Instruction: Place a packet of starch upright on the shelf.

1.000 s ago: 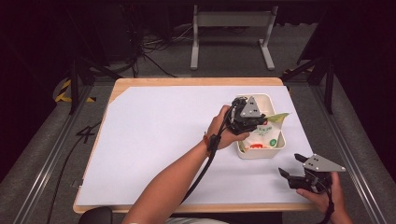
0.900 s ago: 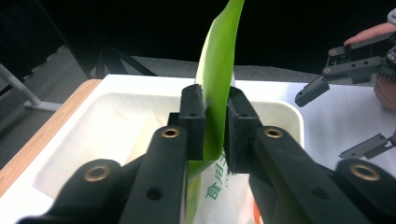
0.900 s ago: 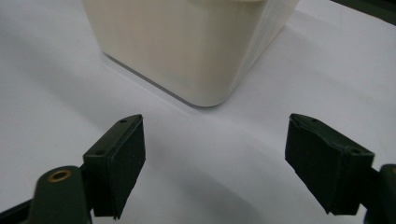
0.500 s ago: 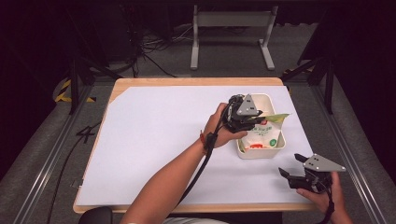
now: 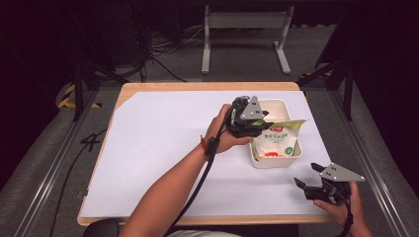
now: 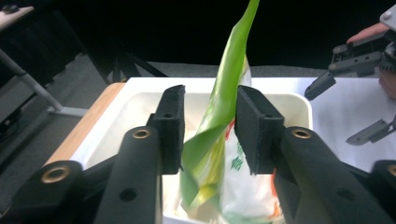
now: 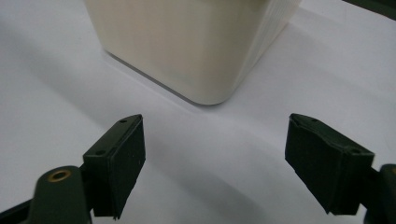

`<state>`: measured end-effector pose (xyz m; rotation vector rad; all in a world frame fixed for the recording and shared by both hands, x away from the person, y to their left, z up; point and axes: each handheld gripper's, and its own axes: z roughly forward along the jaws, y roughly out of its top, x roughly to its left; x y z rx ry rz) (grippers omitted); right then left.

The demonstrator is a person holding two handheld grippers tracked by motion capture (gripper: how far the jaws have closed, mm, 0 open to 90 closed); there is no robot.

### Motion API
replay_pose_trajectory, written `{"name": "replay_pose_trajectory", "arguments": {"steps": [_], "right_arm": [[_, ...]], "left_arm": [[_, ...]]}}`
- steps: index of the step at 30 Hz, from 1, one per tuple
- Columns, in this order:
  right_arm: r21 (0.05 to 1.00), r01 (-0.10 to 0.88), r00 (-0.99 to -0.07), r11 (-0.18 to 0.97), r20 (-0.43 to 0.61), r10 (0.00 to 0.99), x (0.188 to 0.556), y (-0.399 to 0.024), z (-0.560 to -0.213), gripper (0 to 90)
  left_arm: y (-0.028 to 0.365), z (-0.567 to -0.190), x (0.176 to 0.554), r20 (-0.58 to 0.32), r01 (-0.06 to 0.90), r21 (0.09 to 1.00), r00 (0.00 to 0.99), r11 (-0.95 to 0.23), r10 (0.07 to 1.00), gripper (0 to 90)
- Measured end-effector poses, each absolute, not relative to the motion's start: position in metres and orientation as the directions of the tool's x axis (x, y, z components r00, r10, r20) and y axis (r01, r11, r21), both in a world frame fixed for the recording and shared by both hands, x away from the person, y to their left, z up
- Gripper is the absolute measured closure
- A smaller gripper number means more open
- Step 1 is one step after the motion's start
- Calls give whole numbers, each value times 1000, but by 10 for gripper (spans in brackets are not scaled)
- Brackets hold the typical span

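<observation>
A snack bag (image 5: 276, 140), white with a green top and red print, stands tilted in a cream rectangular bin (image 5: 274, 163) at the table's right. My left gripper (image 5: 262, 126) hovers at the bin's left rim. In the left gripper view its jaws straddle the bag's green top edge (image 6: 229, 70) with a gap on each side, so the left gripper (image 6: 208, 126) is open. My right gripper (image 5: 307, 174) is held open low over the white sheet, in front and to the right of the bin. Its jaws (image 7: 212, 163) face a corner of the bin wall (image 7: 196, 46), holding nothing.
White paper (image 5: 163, 148) covers the wooden table (image 5: 197, 86). The table's front edge lies just below my right hand (image 5: 341, 210). A cable (image 5: 197, 182) trails along the left forearm. Dark floor, cables and a metal stand (image 5: 244, 29) lie beyond the far edge.
My left gripper has drawn back slightly to the left at the bin's rim while the bag stays in the bin. The right gripper has stayed put.
</observation>
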<state>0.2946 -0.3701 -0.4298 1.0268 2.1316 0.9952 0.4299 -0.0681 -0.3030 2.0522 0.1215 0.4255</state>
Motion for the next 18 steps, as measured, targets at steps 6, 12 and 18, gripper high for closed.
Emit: {"name": "replay_pose_trajectory", "arguments": {"steps": [6,12,18], "right_arm": [[809,400,-545,431,-168,822,295,-369,-430,202],[807,400,-545,434,-171,821,294,-369,-430,202],[806,403,-546,433,-167,821,295,-369,-430,202]], "left_arm": [[-57,-305,429,273,-96,841,925,-532,263,523],[-52,-310,427,324,-104,809,900,-578,290,374],[-48,-315,429,333,-100,804,892,-586,304,286]]}}
